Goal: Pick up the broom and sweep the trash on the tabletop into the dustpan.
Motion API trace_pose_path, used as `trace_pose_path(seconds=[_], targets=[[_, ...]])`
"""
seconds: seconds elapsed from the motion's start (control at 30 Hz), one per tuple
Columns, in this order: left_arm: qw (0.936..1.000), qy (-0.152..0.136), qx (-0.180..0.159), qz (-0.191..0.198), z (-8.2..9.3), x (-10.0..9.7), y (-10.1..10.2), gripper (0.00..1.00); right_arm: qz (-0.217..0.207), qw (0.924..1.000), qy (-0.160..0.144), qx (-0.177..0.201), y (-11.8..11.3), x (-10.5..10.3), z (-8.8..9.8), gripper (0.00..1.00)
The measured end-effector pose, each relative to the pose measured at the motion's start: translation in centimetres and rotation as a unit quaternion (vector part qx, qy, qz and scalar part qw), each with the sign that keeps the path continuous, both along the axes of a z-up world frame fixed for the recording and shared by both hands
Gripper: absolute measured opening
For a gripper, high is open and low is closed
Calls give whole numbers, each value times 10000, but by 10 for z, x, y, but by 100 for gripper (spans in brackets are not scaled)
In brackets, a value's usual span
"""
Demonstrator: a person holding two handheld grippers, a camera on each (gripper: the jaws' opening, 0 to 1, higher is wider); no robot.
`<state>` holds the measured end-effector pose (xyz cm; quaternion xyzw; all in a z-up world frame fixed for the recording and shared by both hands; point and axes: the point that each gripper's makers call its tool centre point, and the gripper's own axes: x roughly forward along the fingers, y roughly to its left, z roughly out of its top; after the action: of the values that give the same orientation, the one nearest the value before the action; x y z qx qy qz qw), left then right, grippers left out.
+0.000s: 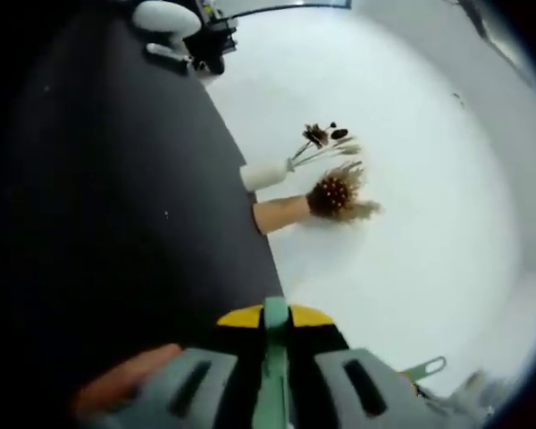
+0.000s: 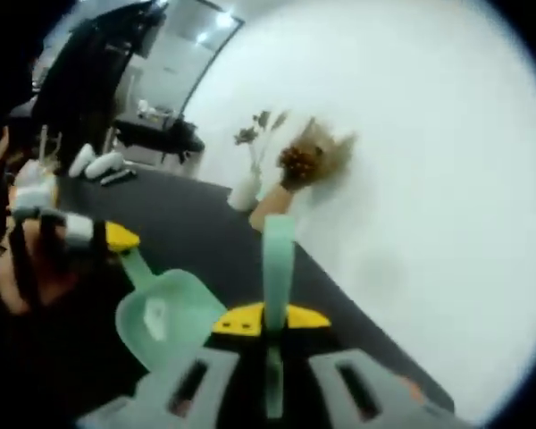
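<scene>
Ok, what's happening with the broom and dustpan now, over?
Left gripper shut on dustpan. Right gripper shut on broom handle. White vase and tan vase ahead by the wall, clear of both.

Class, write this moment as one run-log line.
left gripper: shut on dustpan | right gripper: shut on broom | white vase, tan vase on black tabletop by wall

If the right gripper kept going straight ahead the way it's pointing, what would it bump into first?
Probably the tan vase at the dark tabletop's far edge, then the white wall behind it. Depth is hard to judge.
</scene>
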<state>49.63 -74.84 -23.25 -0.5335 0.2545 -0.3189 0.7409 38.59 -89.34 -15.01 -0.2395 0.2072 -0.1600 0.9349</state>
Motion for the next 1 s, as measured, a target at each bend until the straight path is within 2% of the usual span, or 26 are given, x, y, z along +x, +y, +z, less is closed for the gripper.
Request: trace_pose_path(seconds=[0.2,0.43,0.83,0.9,0.97,1.0], targets=[[9999,-72,8,-115,0,-20,2,10,-294,9994,136,-78,-12,-23,-20,5],[9997,-122,16,-229,2,-34,4,10,-524,9981,270,-164,-26,-31,-39,5],[9997,-50,-32,-238,-2,-30,6,10,-375,9989,282,-74,-9,-25,-41,5],[9997,-35,-53,-242,-2,-30,6,10,-306,9992,235,51,-7,-25,-39,6],[9997,-81,-84,-227,-2,-32,9,10,-345,9992,183,-79,-9,-27,-36,6],[9997,-105,-101,-191,-1,-33,12,10,-390,9987,61,-325,-14,-29,-29,5]])
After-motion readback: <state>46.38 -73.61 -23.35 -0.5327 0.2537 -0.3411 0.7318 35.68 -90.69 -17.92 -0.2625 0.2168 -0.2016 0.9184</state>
